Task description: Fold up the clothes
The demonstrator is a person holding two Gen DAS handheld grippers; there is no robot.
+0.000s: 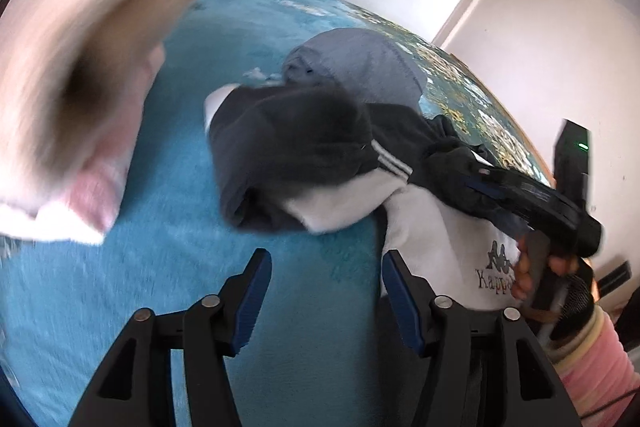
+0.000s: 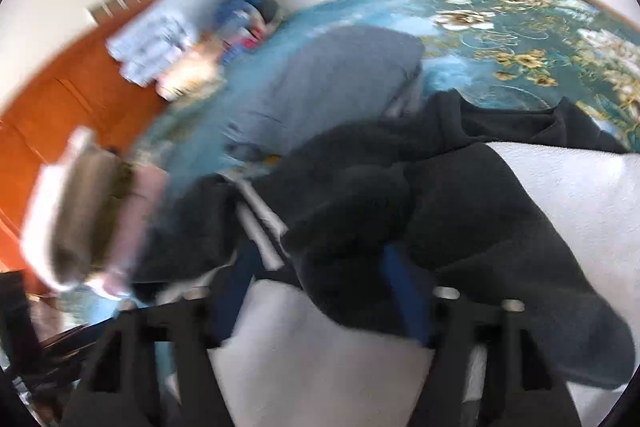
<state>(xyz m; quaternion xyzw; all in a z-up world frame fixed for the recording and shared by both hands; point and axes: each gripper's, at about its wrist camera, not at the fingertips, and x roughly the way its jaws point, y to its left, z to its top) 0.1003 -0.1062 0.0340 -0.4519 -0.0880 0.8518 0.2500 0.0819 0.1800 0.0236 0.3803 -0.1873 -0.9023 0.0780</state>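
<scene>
Left wrist: left gripper (image 1: 324, 297) was seen spread wide, empty, over the blue blanket (image 1: 160, 267); the dark-and-white garment (image 1: 296, 163) lay ahead.

Right wrist: right gripper (image 2: 320, 291) was buried in that garment (image 2: 440, 211); finger state couldn't be told.

Both views low over bed (image 1: 200, 187)

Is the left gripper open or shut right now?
Open. The left gripper has its blue-padded fingers wide apart, only the blue blanket showing between them, holding nothing.
</scene>
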